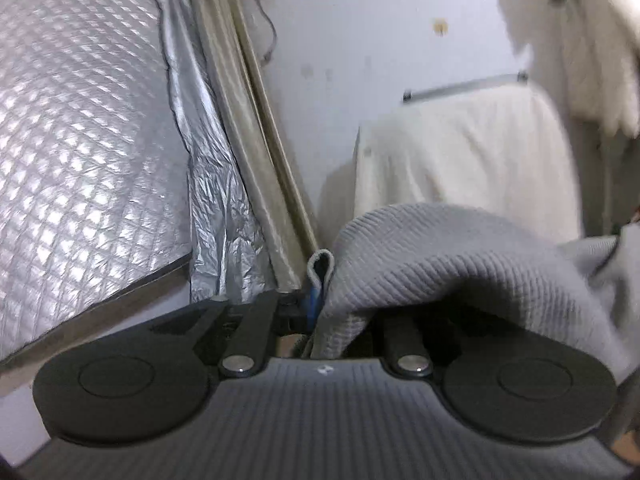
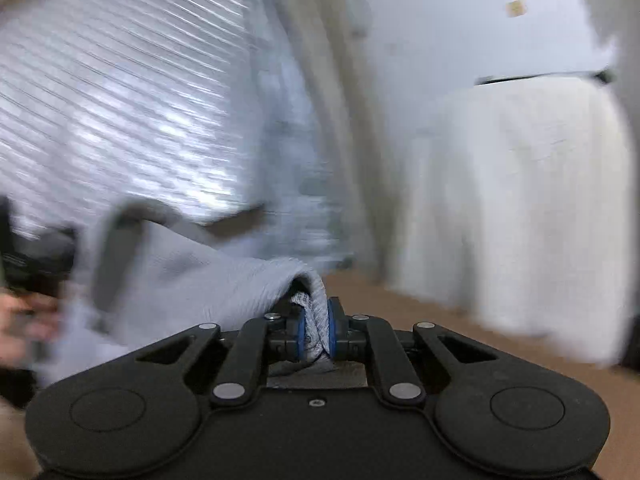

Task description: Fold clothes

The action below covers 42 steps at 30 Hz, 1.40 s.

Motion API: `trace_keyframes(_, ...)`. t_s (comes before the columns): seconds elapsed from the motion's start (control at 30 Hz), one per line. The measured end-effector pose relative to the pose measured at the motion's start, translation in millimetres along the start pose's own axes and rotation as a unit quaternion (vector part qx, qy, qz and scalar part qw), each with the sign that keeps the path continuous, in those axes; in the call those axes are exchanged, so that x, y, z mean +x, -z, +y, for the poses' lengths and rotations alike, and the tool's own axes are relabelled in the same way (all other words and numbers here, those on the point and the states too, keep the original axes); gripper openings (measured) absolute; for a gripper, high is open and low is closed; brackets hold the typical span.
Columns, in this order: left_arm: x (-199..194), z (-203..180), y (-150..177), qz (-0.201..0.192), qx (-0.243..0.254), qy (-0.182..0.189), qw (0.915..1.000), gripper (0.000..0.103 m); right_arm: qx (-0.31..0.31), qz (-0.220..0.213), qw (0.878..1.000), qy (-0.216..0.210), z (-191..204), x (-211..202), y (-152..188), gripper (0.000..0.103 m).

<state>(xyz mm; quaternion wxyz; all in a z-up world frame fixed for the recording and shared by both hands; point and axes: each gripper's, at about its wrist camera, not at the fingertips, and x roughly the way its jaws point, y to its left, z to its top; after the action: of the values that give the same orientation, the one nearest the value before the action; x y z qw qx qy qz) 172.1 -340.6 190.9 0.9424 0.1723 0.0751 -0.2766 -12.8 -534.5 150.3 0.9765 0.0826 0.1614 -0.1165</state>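
The grey ribbed garment (image 1: 460, 264) hangs lifted between my 2 grippers, in front of the cream-draped stand (image 1: 460, 152) and off to the side of the silver quilted sheet (image 1: 80, 120). My left gripper (image 1: 316, 300) is clamped on a hemmed corner and my right gripper (image 2: 316, 332) is pinched tight on a bunched edge. To fold it well I judge I should keep both pinches firm, draw the 2 held points level and taut, then lower them together.
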Motion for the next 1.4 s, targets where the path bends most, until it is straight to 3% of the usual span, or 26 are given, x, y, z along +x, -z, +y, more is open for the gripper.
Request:
trace_keyframes(0.03, 32, -17, 10, 0.01, 0.009, -0.024, 0.9996, 0.067, -0.02, -0.001, 0.998, 0.055, -9, 27, 9, 0.049)
trace_keyframes(0.07, 61, -34, 28, 0.027, 0.032, -0.043, 0.9982, 0.086, -0.039, 0.0, 0.993, 0.108, -20, 53, 23, 0.071)
trace_keyframes(0.1, 88, -49, 46, 0.045, 0.055, -0.06, 0.9956, 0.086, -0.047, 0.014, 0.987, 0.153, -31, 73, 40, 0.072)
trace_keyframes(0.17, 111, -68, 94, 0.112, 0.063, -0.029, 0.9912, 0.085, -0.039, 0.072, 0.972, 0.22, -51, 102, 82, 0.072)
trace_keyframes(0.2, 118, -75, 120, 0.149, 0.055, -0.008, 0.9873, 0.084, -0.023, 0.096, 0.969, 0.225, -60, 109, 104, 0.072)
trace_keyframes(0.3, 91, -90, 195, 0.193, 0.024, 0.073, 0.9781, 0.083, 0.052, 0.122, 0.983, 0.124, -65, 99, 175, 0.071)
trace_keyframes(0.37, 65, -99, 234, 0.206, 0.016, 0.108, 0.9726, 0.083, 0.101, 0.134, 0.984, 0.055, -66, 93, 222, 0.071)
trace_keyframes(0.47, 24, -107, 268, 0.2, -0.006, 0.131, 0.971, 0.083, 0.172, 0.166, 0.971, -0.007, -63, 110, 268, 0.071)
trace_keyframes(0.53, 3, -101, 283, 0.193, -0.045, 0.141, 0.97, 0.083, 0.194, 0.189, 0.962, -0.038, -56, 122, 281, 0.071)
trace_keyframes(0.6, -8, -95, 299, 0.219, -0.09, 0.158, 0.9585, 0.085, 0.201, 0.2, 0.957, -0.062, -44, 133, 282, 0.071)
trace_keyframes(0.7, -8, -93, 314, 0.27, -0.131, 0.199, 0.933, 0.085, 0.213, 0.194, 0.952, -0.105, -25, 131, 278, 0.071)
trace_keyframes(0.83, 7, -99, 341, 0.335, -0.167, 0.208, 0.9037, 0.087, 0.217, 0.214, 0.948, -0.091, -9, 134, 300, 0.071)
trace_keyframes(0.9, 13, -104, 353, 0.355, -0.168, 0.208, 0.8957, 0.087, 0.215, 0.209, 0.951, -0.08, -3, 136, 306, 0.072)
trace_keyframes(0.93, 16, -106, 358, 0.363, -0.169, 0.208, 0.8924, 0.085, 0.204, 0.202, 0.955, -0.079, 1, 137, 306, 0.063)
trace_keyframes(0.97, 14, -105, 358, 0.355, -0.172, 0.197, 0.8978, 0.063, 0.186, 0.199, 0.959, -0.079, 4, 137, 305, 0.016)
trace_keyframes(1.0, 13, -104, 357, 0.346, -0.174, 0.187, 0.9029, 0.043, 0.159, 0.201, 0.964, -0.077, 8, 137, 302, 0.005)
trace_keyframes(1.03, 12, -102, 352, 0.34, -0.167, 0.188, 0.9063, 0.013, 0.139, 0.197, 0.968, -0.069, 10, 136, 298, 0.004)
trace_keyframes(1.13, -6, -74, 324, 0.283, -0.197, 0.174, 0.9224, 0.013, 0.104, 0.146, 0.983, -0.042, 10, 107, 268, 0.003)
trace_keyframes(1.2, -26, -48, 302, 0.221, -0.208, 0.148, 0.9413, 0.013, 0.079, 0.102, 0.992, 0.007, 2, 75, 236, 0.003)
trace_keyframes(1.27, -39, -20, 288, 0.169, -0.252, 0.166, 0.9382, 0.013, 0.08, 0.057, 0.995, 0.036, -15, 43, 211, 0.003)
trace_keyframes(1.3, -41, -9, 286, 0.154, -0.285, 0.185, 0.9276, 0.012, 0.081, 0.046, 0.994, 0.055, -23, 35, 204, 0.003)
trace_keyframes(1.4, -26, -5, 299, 0.164, -0.326, 0.172, 0.9151, 0.013, 0.076, 0.053, 0.987, 0.134, -37, 35, 204, 0.004)
